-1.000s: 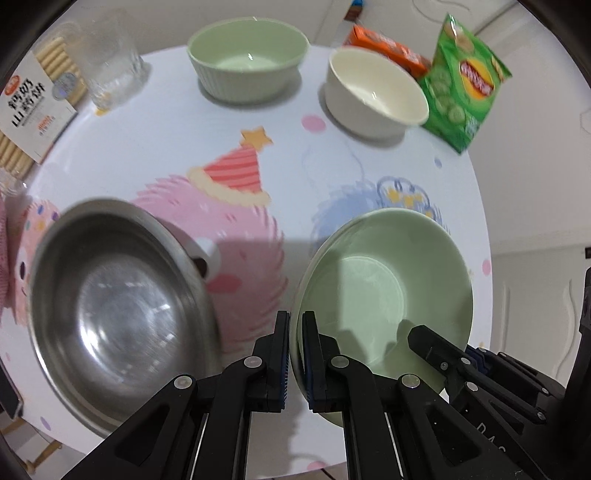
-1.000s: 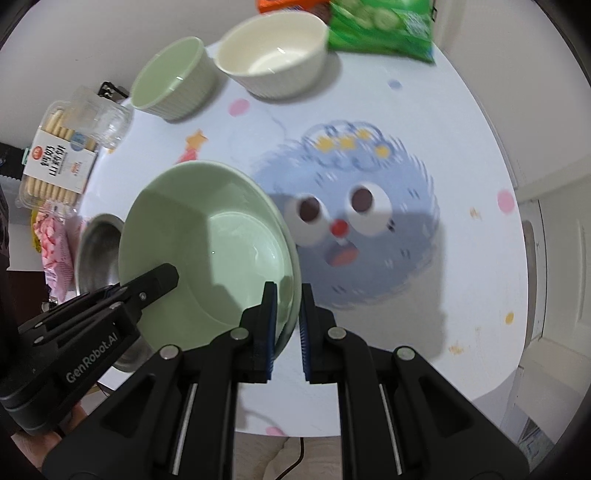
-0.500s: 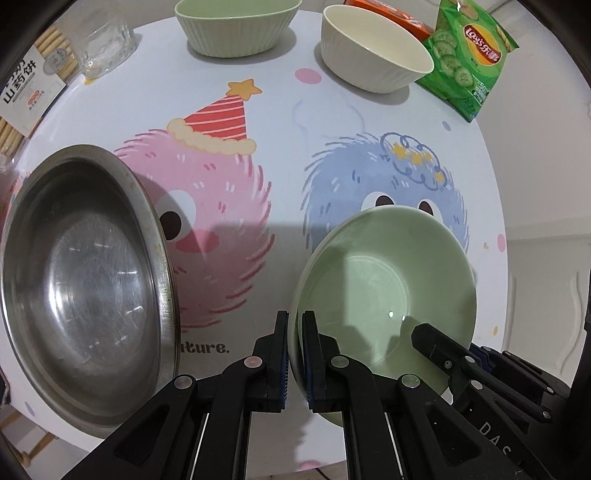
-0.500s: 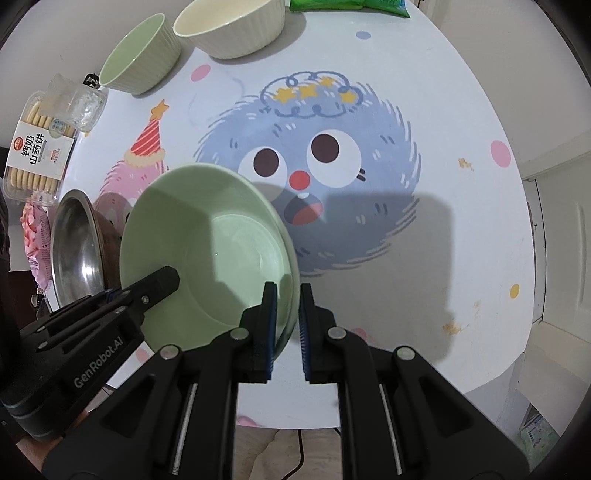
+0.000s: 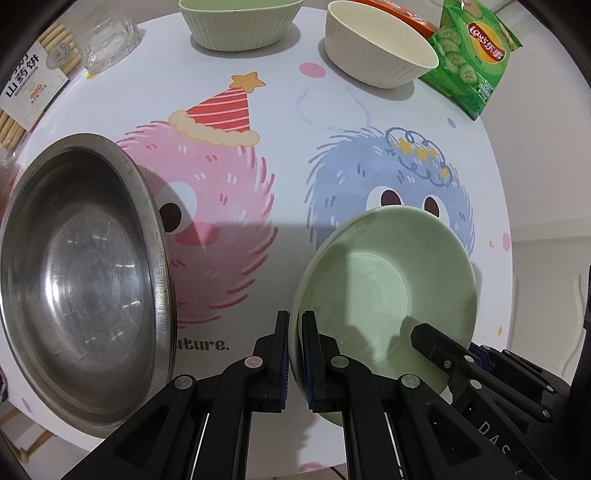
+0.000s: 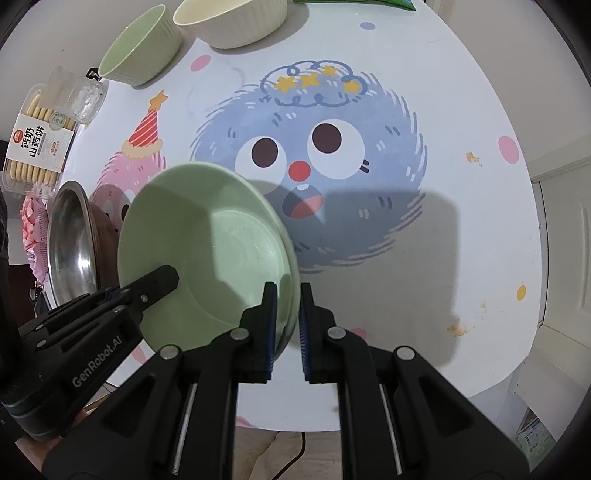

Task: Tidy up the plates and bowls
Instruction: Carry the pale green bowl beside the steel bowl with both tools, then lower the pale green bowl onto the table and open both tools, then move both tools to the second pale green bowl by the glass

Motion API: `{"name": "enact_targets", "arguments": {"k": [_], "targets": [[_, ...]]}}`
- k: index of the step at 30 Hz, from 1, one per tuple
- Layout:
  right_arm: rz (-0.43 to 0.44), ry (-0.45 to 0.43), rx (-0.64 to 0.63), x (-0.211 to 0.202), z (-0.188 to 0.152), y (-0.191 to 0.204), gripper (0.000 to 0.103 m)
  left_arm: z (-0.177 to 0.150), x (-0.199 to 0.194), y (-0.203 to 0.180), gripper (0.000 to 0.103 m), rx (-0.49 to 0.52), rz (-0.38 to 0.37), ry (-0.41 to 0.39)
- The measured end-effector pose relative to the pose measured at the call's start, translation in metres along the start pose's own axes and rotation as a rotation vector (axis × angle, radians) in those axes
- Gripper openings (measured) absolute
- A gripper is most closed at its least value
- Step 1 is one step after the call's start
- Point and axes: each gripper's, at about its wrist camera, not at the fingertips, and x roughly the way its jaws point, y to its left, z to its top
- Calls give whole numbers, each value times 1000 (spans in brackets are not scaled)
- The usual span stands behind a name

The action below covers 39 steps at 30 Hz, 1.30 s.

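Since a second ago both views have pulled back from the far bowls, so more of the bench print shows, the whole blue monster now clear of the plate; the steel basin fills more of the left wrist view and has sharpened from its blur; the grips themselves look unchanged.

The left hand-held gripper pinches the left rim of the green plate, fingers narrow on either side of the edge; the right hand-held gripper clamps the opposite rim of the same plate, so the plate hangs tilted between the two, over the near part of the bench and just right of the basin.

Counted: one green plate; one steel basin; two ribbed bowls at the far edge, a green bowl and a cream bowl; one glass; one biscuit box; one green crisp bag; one orange packet behind the cream bowl.
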Motion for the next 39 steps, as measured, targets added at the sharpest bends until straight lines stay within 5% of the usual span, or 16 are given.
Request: {"name": "enact_targets", "arguments": {"k": [12,18,23,33,39], "targets": [[3,-25,5,-9,0,-2,14,-2,-6,10,11,-7,13,-6],[-2,-47,18,-17,2,-5,30,1,-16,15,26,-19,-5,-27],[6,-65,40,-24,5,-7,39,9,-28,11,62,-12,-34,-68],[-7,-161,59,-58,26,-11,70,34,-64,14,86,-30,-65,-162],[-11,-206,26,-78,49,0,72,54,-80,14,96,-6,-27,-212]]}}
